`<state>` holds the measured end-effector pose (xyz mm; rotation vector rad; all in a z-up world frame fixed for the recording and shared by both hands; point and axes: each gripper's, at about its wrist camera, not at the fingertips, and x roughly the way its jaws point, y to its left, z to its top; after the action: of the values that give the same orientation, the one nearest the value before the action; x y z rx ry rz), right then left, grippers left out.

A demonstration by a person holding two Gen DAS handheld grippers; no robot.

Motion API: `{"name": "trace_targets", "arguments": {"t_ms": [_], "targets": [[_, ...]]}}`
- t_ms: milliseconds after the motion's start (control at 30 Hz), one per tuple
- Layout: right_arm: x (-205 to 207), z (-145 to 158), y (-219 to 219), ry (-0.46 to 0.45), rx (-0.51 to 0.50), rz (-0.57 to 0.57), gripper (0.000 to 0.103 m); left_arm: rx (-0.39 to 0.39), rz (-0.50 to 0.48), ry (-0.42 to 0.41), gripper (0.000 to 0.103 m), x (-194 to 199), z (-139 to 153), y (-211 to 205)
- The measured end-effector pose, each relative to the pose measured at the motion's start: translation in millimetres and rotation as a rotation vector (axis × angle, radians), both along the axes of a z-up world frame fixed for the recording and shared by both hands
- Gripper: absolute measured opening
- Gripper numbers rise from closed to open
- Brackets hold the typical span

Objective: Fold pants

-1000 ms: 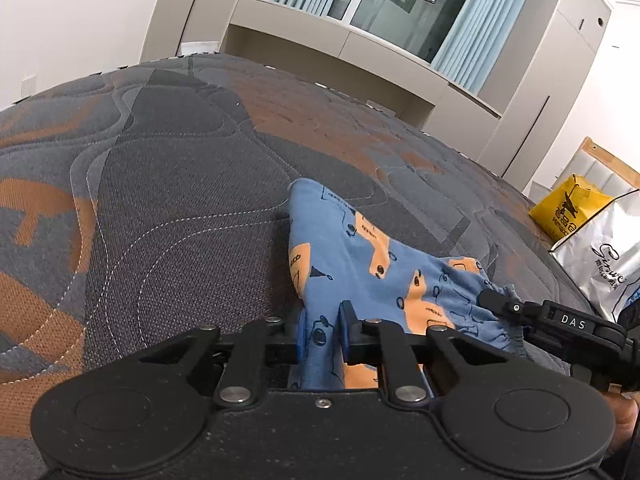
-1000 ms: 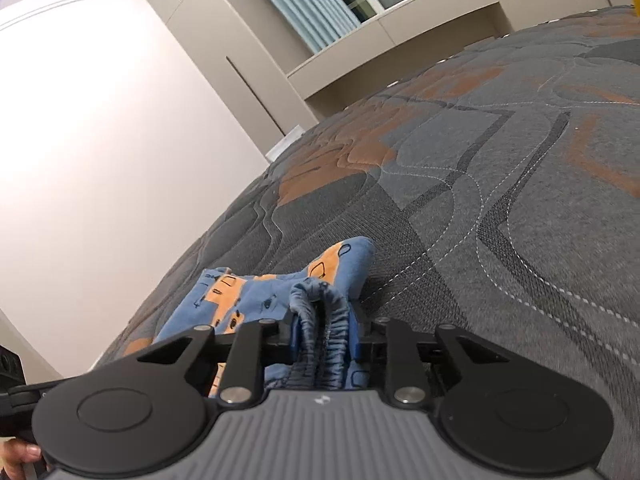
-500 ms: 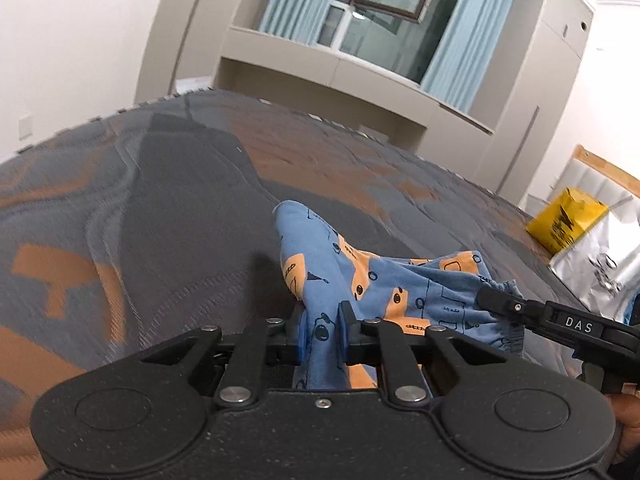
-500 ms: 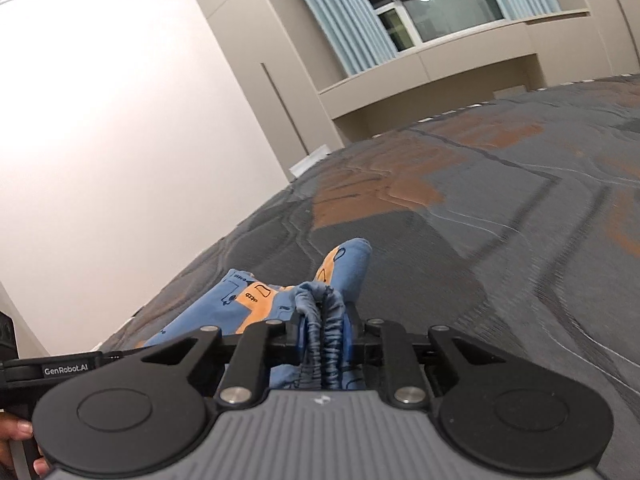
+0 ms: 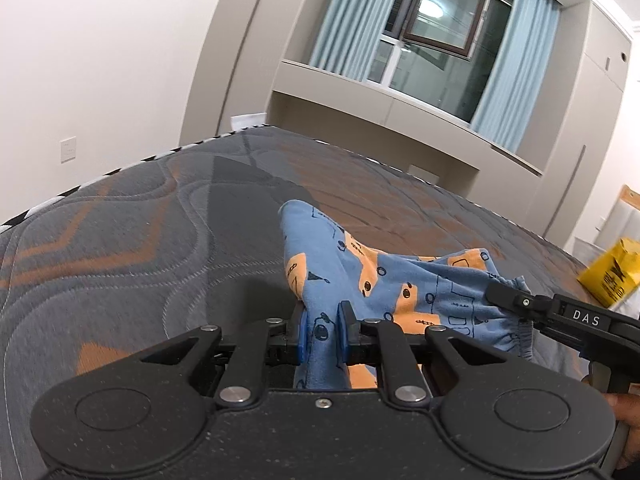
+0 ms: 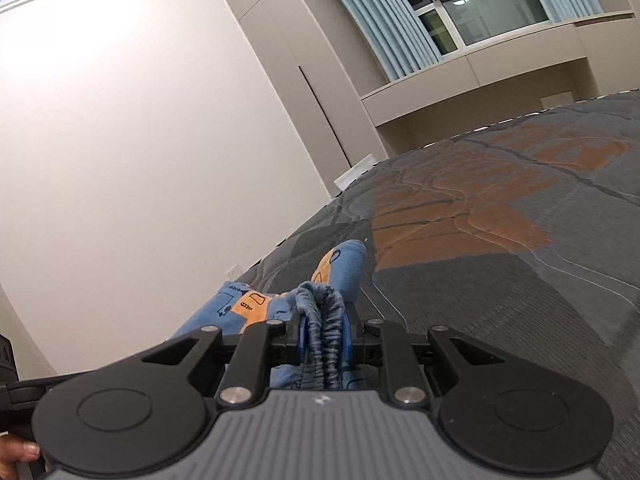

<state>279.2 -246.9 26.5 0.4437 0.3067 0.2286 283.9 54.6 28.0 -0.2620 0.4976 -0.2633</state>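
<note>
Pants [image 5: 384, 276], small and blue with orange patches and dark line drawings, hang bunched between the two grippers above the mattress [image 5: 168, 240], which is quilted in grey and rust-orange. The left gripper [image 5: 323, 334] has its blue-padded jaws clamped together on a fold of the blue cloth, which runs up from the jaws and forward over the mattress to a rounded end that points toward the far edge of the mattress. The right gripper [image 6: 325, 338] has its jaws clamped on the gathered elastic waistband [image 6: 330, 320], whose ribbed folds stand bundled between the pads. In the left wrist view the right gripper comes in from the right side, its black finger marked DAS gripping the ruffled waistband edge just beside the printed cloth, above the mattress's right part. A yellow bag [image 5: 608, 276] lies past the mattress's right edge. Beyond the far end of the mattress stand a beige built-in shelf [image 5: 400, 96], a window [image 5: 436, 40] with one pane swung open, and light blue curtains [image 5: 348, 20].
</note>
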Motion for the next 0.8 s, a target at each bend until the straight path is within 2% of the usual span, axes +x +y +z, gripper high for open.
{"name": "trace_targets", "arguments": {"t_ms": [200,367,600,800], "targets": [[34.0,-14.3,8.4,0.019,-0.005,0.013,0.019,-0.027,0.026,0.047,0.016,26.3,-20.0,10.6],[48.3,-34.0,7.4,0.078,-0.011,0.020,0.019,-0.031,0.031,0.091,0.016,35.1,-37.7,14.6],[51.2,-40.9,-1.8,0.109,0.018,0.010,0.022,-0.026,0.035,0.101,0.019,36.9,-38.6,11.8],[53.1,-45.1,-4.6,0.133,0.010,-0.015,0.030,-0.017,0.047,0.117,0.023,40.8,-38.4,8.1]]}}
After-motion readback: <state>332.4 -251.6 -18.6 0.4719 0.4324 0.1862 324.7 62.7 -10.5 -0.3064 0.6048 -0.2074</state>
